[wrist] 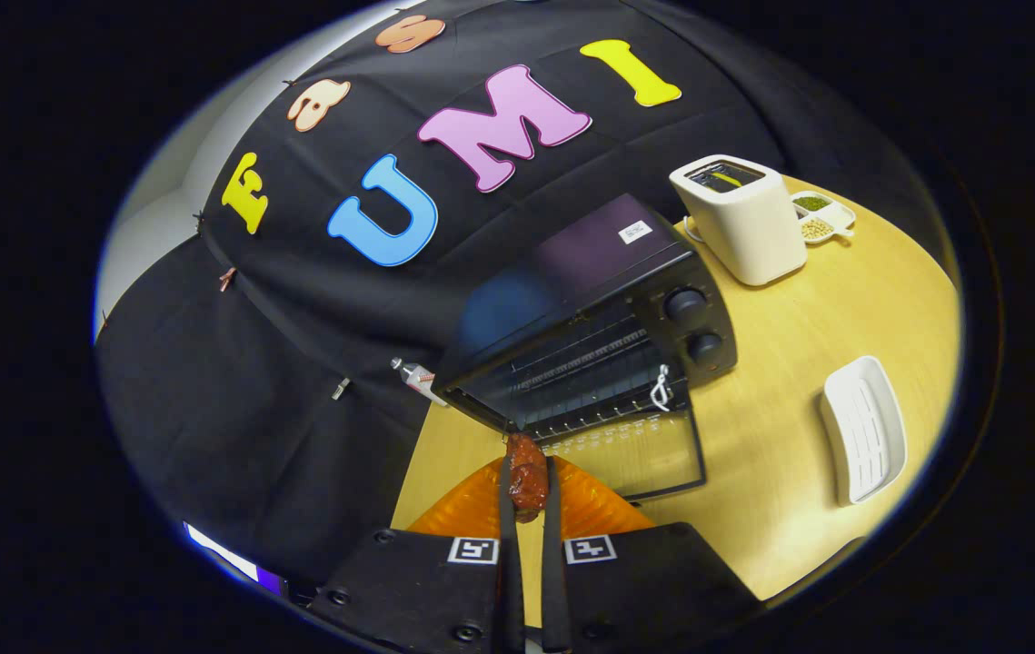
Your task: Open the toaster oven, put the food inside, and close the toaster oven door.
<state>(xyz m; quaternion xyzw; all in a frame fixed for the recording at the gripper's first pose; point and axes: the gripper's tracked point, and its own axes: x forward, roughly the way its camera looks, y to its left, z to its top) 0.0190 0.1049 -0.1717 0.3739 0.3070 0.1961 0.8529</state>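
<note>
Food: a reddish-brown, glazed piece of food (527, 478) is held upright between the two fingers, just ahead of the open oven door's near corner.
Gripper: the gripper (527, 490) is clamped on the food, with both fingers pressed against its sides.
Toaster oven: a black toaster oven (592, 309) is set on the tabletop just beyond the food; its cavity is exposed and a wire rack is seen inside.
Door: the glass door (635, 450) is folded down flat toward the fingers.
Knobs: two round knobs (686, 304) are stacked on the oven's right panel.
Plate: an orange plate (590, 504) is seen under the fingers.
Tabletop: a pale wooden tabletop (781, 400) carries everything.
Toaster: a white toaster (740, 222) is placed behind the oven, to its right.
Divided dish: a small white dish (821, 216) with compartments is tucked beside the toaster.
Tray: a white ribbed tray (864, 429) is laid well apart, right of the oven.
</note>
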